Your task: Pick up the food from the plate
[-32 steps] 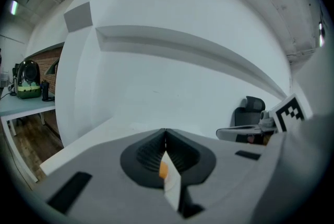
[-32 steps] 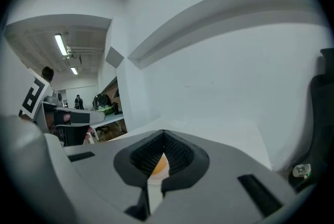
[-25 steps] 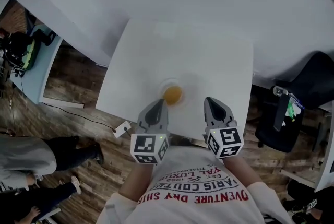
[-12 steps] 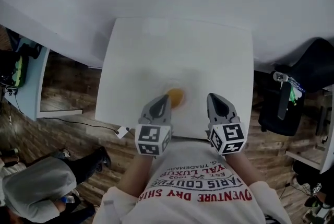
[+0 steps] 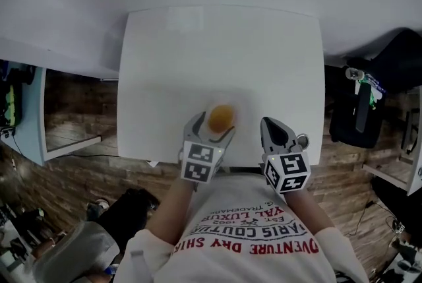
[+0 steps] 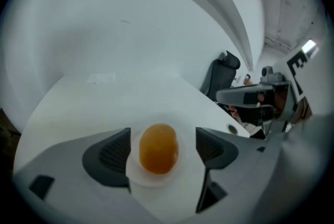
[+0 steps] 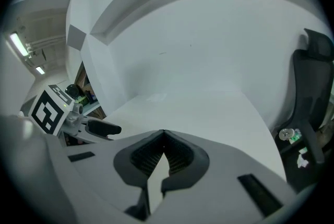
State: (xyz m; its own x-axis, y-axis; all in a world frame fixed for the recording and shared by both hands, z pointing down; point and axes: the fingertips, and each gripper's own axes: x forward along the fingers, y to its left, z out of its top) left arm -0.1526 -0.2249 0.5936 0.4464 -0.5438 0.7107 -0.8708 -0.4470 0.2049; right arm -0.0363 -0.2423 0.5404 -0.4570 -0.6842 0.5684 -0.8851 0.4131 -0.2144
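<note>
The orange food (image 6: 158,148) looks glossy, the white table (image 5: 217,51) smooth and matt.

Left gripper (image 6: 163,149) jaws opening (food (image 5: 221,118) between), right gripper (image 7: 163,137) jaws together

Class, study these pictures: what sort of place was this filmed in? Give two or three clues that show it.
Probably an office or lab workroom rather than a kitchen. A bare white table stands on a wood-plank floor, and a black office chair sits beside it.
</note>
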